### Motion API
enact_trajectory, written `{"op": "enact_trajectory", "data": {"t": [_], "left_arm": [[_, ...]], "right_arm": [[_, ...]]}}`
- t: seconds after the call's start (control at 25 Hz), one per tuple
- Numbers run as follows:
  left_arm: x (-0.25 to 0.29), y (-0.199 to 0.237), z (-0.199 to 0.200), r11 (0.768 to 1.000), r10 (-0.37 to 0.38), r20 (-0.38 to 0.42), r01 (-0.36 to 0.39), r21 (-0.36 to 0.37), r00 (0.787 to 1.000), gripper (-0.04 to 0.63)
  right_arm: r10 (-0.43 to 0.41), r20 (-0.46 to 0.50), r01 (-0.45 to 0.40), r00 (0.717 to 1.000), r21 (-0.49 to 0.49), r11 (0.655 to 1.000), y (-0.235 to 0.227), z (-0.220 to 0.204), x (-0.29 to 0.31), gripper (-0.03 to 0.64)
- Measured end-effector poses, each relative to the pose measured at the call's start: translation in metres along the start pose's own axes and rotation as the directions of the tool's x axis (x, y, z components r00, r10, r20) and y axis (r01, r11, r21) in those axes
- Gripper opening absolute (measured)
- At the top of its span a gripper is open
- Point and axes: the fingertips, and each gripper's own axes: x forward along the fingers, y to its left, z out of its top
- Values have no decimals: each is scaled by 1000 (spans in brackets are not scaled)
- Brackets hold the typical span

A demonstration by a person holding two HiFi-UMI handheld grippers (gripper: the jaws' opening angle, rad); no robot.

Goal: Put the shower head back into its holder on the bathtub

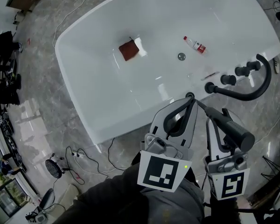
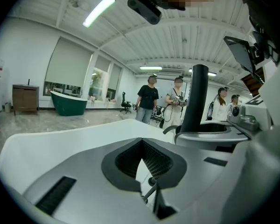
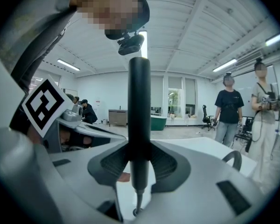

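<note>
White bathtub (image 1: 84, 87) filled upper frame. Lower right: right gripper (image 1: 219, 115) pinched black shower head (image 1: 235, 130); left gripper (image 1: 189, 98) jaws pressed together.

You have nothing legible here. The small bottle (image 1: 195, 45) in the bathtub (image 1: 79, 78) wears a red label too small to read. The marker cube (image 1: 162, 172) on your left gripper (image 1: 190, 98) and its twin on your right gripper (image 1: 213, 115) show only black-and-white squares.
</note>
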Motion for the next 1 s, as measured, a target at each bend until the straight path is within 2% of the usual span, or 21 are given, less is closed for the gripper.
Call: {"op": "enact_trajectory", "data": {"t": [1.0], "left_arm": [[6, 10, -34, 999, -18, -48, 16, -38, 999, 3]], "right_arm": [[-19, -67, 19, 998, 3, 1000, 5, -39, 24, 141]]}}
